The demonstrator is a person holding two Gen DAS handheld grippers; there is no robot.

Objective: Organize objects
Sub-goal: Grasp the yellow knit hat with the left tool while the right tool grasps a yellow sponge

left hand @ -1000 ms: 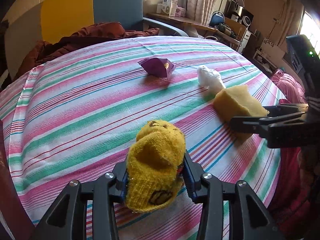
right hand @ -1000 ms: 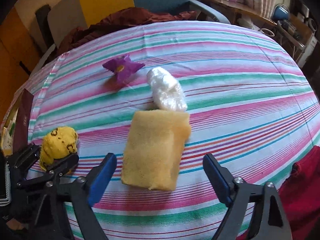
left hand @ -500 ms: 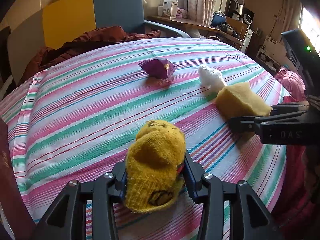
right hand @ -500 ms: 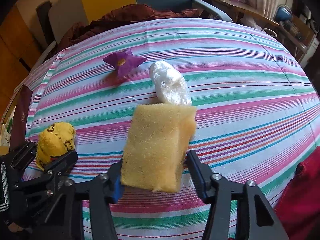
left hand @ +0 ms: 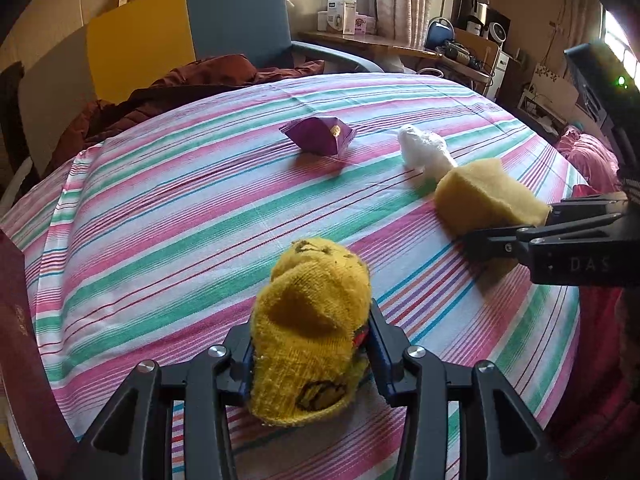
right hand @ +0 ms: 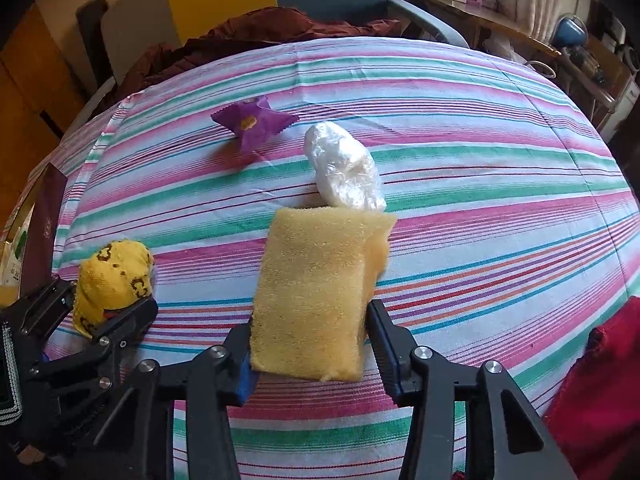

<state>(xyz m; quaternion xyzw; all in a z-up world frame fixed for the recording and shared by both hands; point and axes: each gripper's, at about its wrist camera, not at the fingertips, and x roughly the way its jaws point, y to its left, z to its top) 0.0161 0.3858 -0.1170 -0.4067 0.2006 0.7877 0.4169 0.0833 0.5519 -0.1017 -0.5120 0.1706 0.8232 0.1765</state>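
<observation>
I had the yellow sponge (right hand: 320,292) pinched at its near end between my right gripper (right hand: 310,350) pads, most of it jutting forward unsupported. It looked soft enough to sag or twist out. Its far edge sat just short of the white plastic bundle (right hand: 344,172), so a forward push risked nudging that. My left gripper (left hand: 310,354) clamped the yellow knit cap (left hand: 312,336), whose loose fabric might slip.

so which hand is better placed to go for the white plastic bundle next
Right, probably. Its held sponge nearly touches the white bundle; the left gripper, shut on the yellow sock, sits farther. Both are full.
</observation>
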